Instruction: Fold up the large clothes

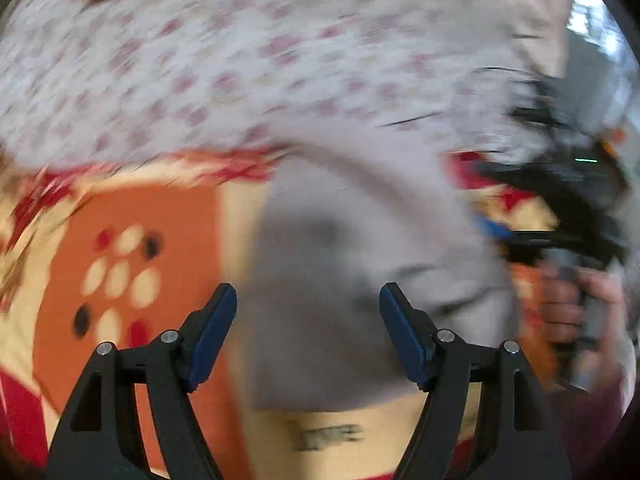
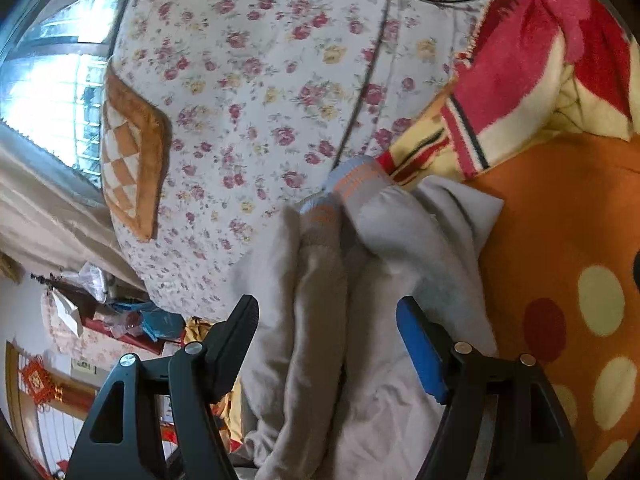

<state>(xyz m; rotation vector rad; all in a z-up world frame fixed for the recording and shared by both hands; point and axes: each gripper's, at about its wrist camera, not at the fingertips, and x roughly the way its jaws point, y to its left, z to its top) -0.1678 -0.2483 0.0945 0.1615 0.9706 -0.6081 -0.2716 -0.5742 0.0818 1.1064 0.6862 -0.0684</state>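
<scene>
From the left wrist, blurred, I see my left gripper [image 1: 308, 298] wide open and empty over a folded grey garment [image 1: 344, 280] on an orange blanket [image 1: 132, 272], bare blanket to its left.

From the right wrist, my right gripper [image 2: 328, 314] gapes empty above the garment's sleeves [image 2: 320, 280], cuffs [image 2: 352, 184] meeting a floral sheet [image 2: 256, 80].

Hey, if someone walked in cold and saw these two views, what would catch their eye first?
Probably the grey garment, bunched on the bed with its blue-and-orange striped cuffs up at the middle of the right wrist view. Next, the loud orange blanket with cream and red dots to its right, and the floral quilt behind. Both tools, left and right, hang open over the garment.
</scene>
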